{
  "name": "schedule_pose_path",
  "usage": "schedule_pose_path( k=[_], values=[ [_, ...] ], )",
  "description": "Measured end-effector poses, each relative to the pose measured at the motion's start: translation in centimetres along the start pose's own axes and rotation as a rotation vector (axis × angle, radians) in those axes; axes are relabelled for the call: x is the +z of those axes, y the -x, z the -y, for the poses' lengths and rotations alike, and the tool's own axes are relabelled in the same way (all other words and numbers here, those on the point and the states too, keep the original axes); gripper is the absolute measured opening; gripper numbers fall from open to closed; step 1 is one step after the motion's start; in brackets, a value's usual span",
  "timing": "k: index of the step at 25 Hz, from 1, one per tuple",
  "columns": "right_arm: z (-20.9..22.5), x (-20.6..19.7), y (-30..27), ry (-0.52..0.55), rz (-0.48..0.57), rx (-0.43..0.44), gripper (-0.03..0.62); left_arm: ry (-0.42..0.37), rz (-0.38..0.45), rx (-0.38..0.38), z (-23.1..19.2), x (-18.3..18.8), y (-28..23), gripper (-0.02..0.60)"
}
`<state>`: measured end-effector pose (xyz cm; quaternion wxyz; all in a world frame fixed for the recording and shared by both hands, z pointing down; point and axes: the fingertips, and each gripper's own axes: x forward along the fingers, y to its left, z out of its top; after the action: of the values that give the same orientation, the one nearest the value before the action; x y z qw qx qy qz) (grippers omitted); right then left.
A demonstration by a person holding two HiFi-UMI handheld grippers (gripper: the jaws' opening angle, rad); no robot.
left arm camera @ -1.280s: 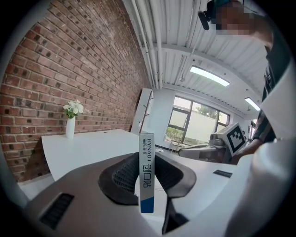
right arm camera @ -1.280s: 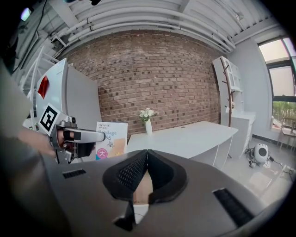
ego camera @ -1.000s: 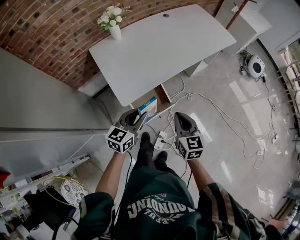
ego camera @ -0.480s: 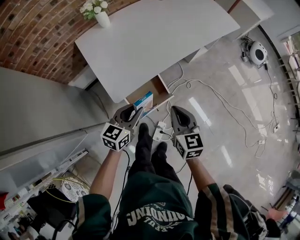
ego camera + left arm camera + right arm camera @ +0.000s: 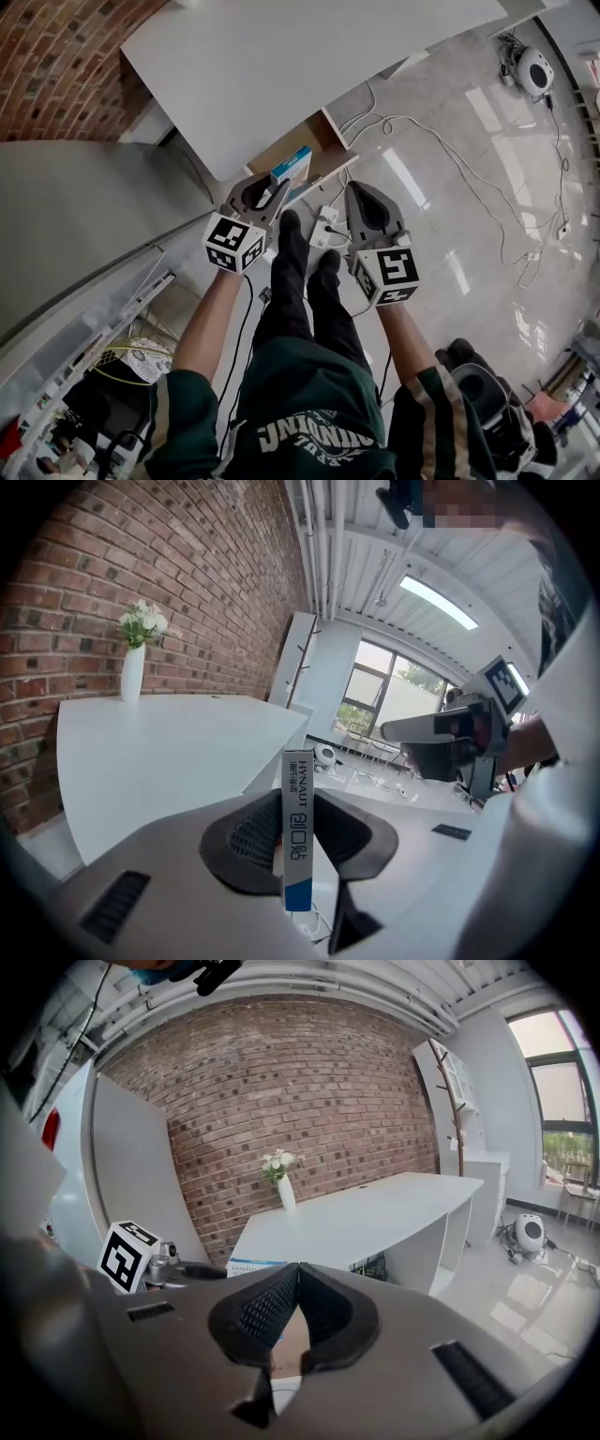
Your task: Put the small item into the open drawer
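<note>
Contents of the room, left to right.

- Brick wall [image 5: 56,66]: red-brown, behind the counter's left end.
- Vase [image 5: 133,675]: white, upright, with pale flowers. It stands on the far end of the counter, close to the brick.
- Counter [image 5: 309,56]: large, white, curved at the front. The top shown from the head view is bare.
- Left claw [image 5: 278,190]: held low in front of the person, with the marker cube at its rear. Its jaws are part-way closed, pinching the box by its narrow sides.
- Box [image 5: 298,789]: small, flat, white with a blue end, upright between the padded jaws, printed edge toward the camera. From above it sits over the front of the drawer, held there and not lying in it.
- Drawer [image 5: 305,142]: pulled out under the counter's front edge, with a brown inside.
- Power strip [image 5: 322,231]: white, on the floor between the two claws, just beyond the person's dark shoes.
- Right claw [image 5: 361,194]: beside the left one and apart from it. Its jaws are closed tip to tip with nothing between them.
- Cables [image 5: 450,155]: white, trailing loosely across the glossy floor.
- Round white appliance [image 5: 536,68]: on the floor at the far right.
</note>
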<state>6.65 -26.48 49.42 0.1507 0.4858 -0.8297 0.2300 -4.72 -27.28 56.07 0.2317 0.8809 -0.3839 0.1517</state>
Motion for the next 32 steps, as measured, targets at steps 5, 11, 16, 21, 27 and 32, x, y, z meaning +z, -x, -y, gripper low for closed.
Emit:
schedule_pose_path(
  k=[5, 11, 16, 21, 27, 32],
  values=[
    [0.3, -3.0, -0.5, -0.018, -0.037, -0.011, 0.025, -0.007, -0.037, -0.005, -0.4, -2.6, -1.3, 0.101],
    [0.6, -5.1, -1.3, -0.003, -0.047, -0.018, 0.025, -0.026, -0.061, 0.003, -1.9, -5.2, -3.4, 0.101],
    [1.3, -6.6, -2.4, -0.053, -0.044, -0.005, 0.025, -0.063, -0.1, 0.008, -3.0, -7.9, -5.2, 0.101],
    [2.5, -8.6, -3.2, -0.067, -0.051, -0.015, 0.025, -0.128, -0.139, -0.015, -3.5, -10.5, -7.5, 0.101],
    [3.7, -11.4, -3.8, -0.081, -0.068, -0.023, 0.025, -0.213, -0.188, -0.054, -4.1, -11.8, -10.3, 0.101],
    [5.2, -13.1, -5.0, -0.099, -0.075, -0.051, 0.025, -0.245, -0.205, -0.076, -4.3, -12.5, -12.6, 0.101]
  ],
)
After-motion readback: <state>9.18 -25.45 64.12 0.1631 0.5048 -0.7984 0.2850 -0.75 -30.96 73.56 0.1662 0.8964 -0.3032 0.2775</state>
